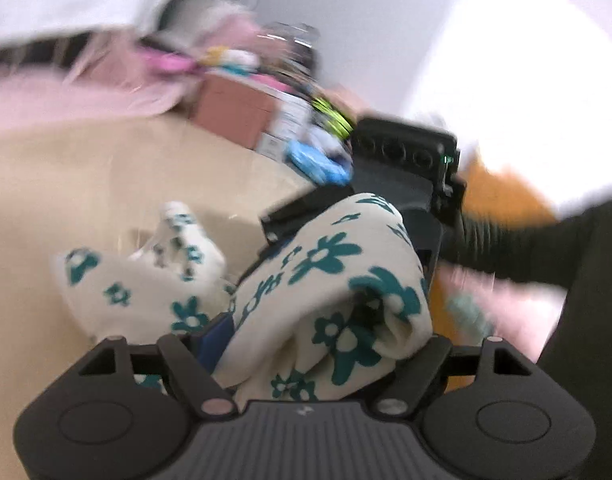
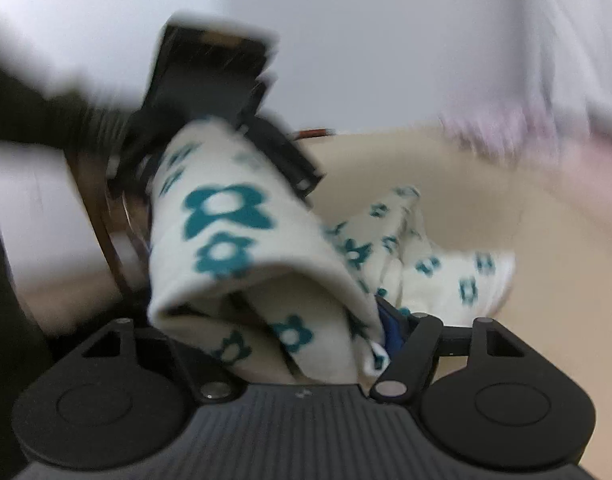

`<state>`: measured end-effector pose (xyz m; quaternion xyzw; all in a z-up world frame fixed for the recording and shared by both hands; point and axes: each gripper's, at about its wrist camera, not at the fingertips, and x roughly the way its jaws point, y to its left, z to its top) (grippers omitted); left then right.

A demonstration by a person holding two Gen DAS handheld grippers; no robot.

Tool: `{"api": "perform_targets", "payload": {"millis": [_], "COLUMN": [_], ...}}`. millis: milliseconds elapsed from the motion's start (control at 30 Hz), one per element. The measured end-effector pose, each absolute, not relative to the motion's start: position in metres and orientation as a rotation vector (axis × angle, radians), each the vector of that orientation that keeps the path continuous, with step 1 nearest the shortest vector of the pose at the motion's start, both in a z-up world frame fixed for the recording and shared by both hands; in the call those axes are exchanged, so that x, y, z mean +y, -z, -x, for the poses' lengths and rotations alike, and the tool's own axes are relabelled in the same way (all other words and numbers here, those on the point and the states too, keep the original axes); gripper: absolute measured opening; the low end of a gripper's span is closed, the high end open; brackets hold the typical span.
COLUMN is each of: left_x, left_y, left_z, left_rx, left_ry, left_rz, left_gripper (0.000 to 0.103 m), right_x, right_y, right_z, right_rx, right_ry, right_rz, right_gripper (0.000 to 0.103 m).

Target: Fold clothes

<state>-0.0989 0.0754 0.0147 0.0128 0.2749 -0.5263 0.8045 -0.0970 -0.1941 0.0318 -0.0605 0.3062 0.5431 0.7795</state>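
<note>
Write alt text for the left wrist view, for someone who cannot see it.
A cream cloth printed with teal flowers is bunched between the two black fingers of the left claw, draping forward toward the other black claw opposite. Behind it lies a beige tabletop and a blurred heap of pink clothing beside a brown box.

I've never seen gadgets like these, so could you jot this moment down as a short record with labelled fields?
Garment: cream cloth with teal flowers, bunched
Left gripper: cloth draped over it; grip hidden
Right gripper: cloth draped over it; grip hidden
Surface: beige tabletop
Background: pink fabric, brown box
Image quality: motion-blurred
</note>
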Motion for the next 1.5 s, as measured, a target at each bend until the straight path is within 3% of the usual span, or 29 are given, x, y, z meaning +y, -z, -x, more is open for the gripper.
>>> {"api": "perform_targets", "payload": {"millis": [100,233,333,433,533,767,867,933,967,1000,1133,1233,1300,1367,1400,1500], "left_x": [0.089,0.107,0.121,0.133,0.117,0.102,0.103,0.101,0.099,0.097,0.091,0.091,0.095,0.096,0.097,0.084], "left_y": [-0.015,-0.014,-0.014,-0.014,-0.021,-0.031,-0.021,-0.015,-0.013,-0.012,-0.008,-0.011,-0.021,-0.034,-0.04,-0.044], "left_z": [0.081,0.058,0.04,0.023,0.02,0.009,-0.004,-0.006,-0.007,-0.004,0.006,0.005,0.009,0.017,0.02,0.013], "left_rx": [0.64,0.701,0.742,0.776,0.764,0.71,0.754,0.777,0.784,0.783,0.774,0.778,0.738,0.669,0.64,0.647], "left_ry": [1.047,0.93,0.835,0.737,0.68,0.559,0.533,0.518,0.509,0.508,0.516,0.531,0.505,0.486,0.478,0.458], "left_rz": [0.15,0.382,0.555,0.708,0.625,0.572,0.643,0.641,0.634,0.609,0.524,0.504,0.487,0.439,0.418,0.414], "left_gripper": [0.088,0.088,0.086,0.086,0.08,0.082,0.081,0.067,0.066,0.062,0.061,0.067,0.065,0.071,0.072,0.07], "right_x": [-0.206,-0.216,-0.232,-0.239,-0.239,-0.246,-0.249,-0.248,-0.238,-0.23,-0.2,-0.192,-0.192,-0.201,-0.206,-0.212], "right_y": [-0.032,-0.02,-0.007,-0.013,-0.022,-0.045,-0.044,-0.04,-0.036,-0.033,-0.026,-0.027,-0.029,-0.038,-0.041,-0.039], "right_z": [0.062,0.042,0.029,0.039,0.056,0.081,0.067,0.057,0.051,0.052,0.073,0.087,0.094,0.092,0.09,0.076], "right_rx": [0.86,0.954,1.016,0.944,0.882,0.68,0.643,0.645,0.656,0.661,0.633,0.589,0.568,0.575,0.574,0.636], "right_ry": [-1.114,-1.035,-0.939,-0.842,-0.749,-0.551,-0.518,-0.491,-0.489,-0.49,-0.462,-0.439,-0.429,-0.424,-0.416,-0.391], "right_rz": [-0.163,-0.415,-0.67,-0.657,-0.6,-0.467,-0.561,-0.596,-0.58,-0.548,-0.383,-0.326,-0.307,-0.35,-0.375,-0.446], "right_gripper": [0.071,0.063,0.063,0.063,0.064,0.089,0.088,0.078,0.052,0.034,0.029,0.03,0.048,0.063,0.066,0.067]}}
